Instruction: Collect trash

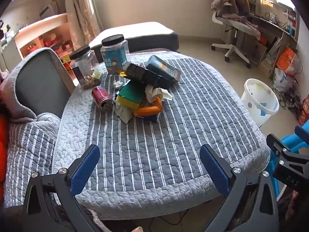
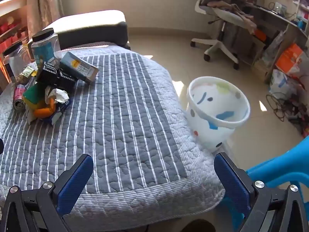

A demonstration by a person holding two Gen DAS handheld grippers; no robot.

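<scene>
- On the quilted cushion [image 1: 154, 135], a trash pile [image 1: 143, 90] sits far from both wide-open, empty tools: left hand-held gripper [image 1: 149, 166], right hand-held gripper [image 2: 153, 176].
- Risk: grabbing the leaning black box [image 1: 148, 75] could topple the pile; the red can [image 1: 102, 98] may roll.
- White bin [image 2: 218, 114] on the floor looks empty; one jar [image 1: 85, 67] holds nuts.

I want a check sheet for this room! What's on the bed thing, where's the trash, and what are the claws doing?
Surface: striped quilt, mostly bare near the claws.
Job's things: trash pile at the far left; red can lying on its side beside it; spotted bin on the floor at the quilt's right edge.
Clutter: two black-lidded jars behind the pile.
Grippers: left claw and right claw both open, holding nothing.
Cables: tangle on floor by the shelves.
Surroundings: office chair, blue plastic furniture.
</scene>
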